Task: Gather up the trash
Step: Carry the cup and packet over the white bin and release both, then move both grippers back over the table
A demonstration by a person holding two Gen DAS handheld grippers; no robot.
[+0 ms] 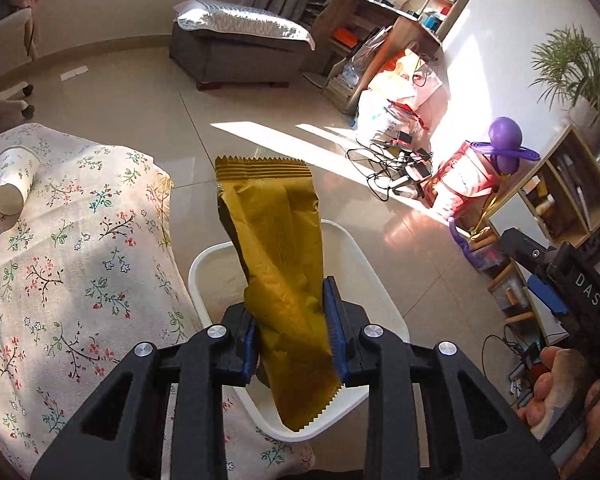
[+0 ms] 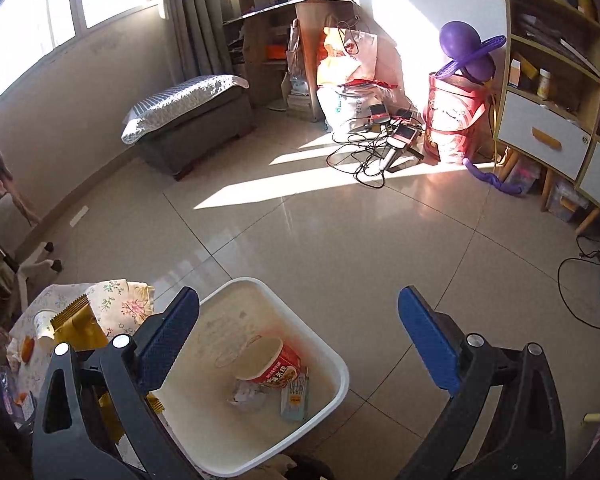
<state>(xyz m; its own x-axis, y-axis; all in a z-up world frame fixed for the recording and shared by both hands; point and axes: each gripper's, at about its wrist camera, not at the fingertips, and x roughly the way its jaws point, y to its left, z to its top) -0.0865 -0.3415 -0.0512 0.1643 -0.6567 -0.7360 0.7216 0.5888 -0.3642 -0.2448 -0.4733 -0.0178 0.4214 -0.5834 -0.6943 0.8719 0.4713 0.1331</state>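
My left gripper (image 1: 292,320) is shut on a gold snack wrapper (image 1: 276,256) and holds it upright over the white trash bin (image 1: 364,264), which stands on the floor beside the table. The wrapper also shows in the right wrist view (image 2: 76,322). My right gripper (image 2: 300,344) is open and empty above the bin (image 2: 328,356). Inside the bin lie a red instant-noodle cup (image 2: 274,362), crumpled paper (image 2: 246,394) and a small carton (image 2: 296,398). A white paper cup (image 1: 14,182) lies on its side on the floral tablecloth (image 1: 80,264).
A grey ottoman (image 2: 188,120), a desk with shelves (image 2: 296,12), bags and tangled cables (image 2: 372,148), a purple ball toy (image 2: 466,52) and a wooden cabinet (image 2: 556,92) ring the tiled floor. An office chair (image 1: 4,72) stands far left.
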